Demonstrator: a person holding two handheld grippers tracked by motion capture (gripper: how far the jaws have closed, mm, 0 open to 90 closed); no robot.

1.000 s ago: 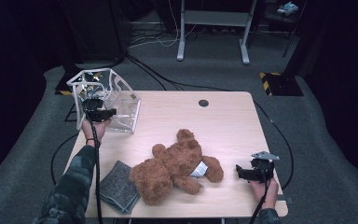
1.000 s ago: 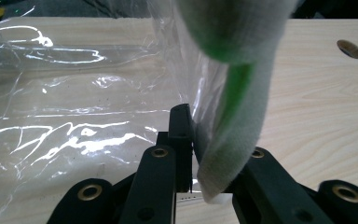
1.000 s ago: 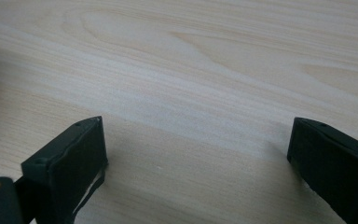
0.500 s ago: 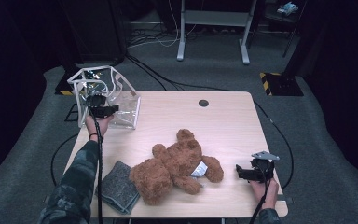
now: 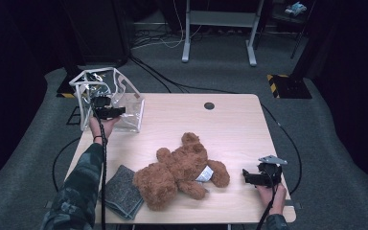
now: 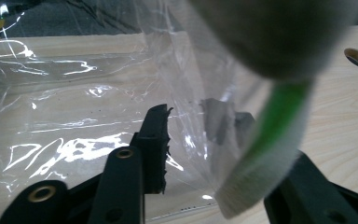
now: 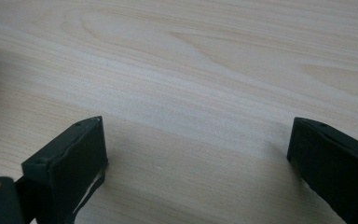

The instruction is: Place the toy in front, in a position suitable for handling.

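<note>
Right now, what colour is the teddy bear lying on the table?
Brown, with a white tag; the teddy bear shows best in the high view.

table (image 5: 235, 129) | on it: clear bag (image 5: 124, 108), teddy bear (image 5: 177, 170), grey cloth (image 5: 122, 191)

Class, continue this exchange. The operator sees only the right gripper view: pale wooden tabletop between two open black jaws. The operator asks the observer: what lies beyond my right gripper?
Observer: A brown plush teddy bear lies on the pale wooden table, just left of the right gripper and apart from it.
Operator: Where is the left gripper?
Observer: The left gripper is at the far left corner, at a clear plastic bag with white edging.
Operator: Has it gripped the bag?
Observer: Not yet. Its jaws stand apart, with clear film and a white-and-green strap between them.
</note>
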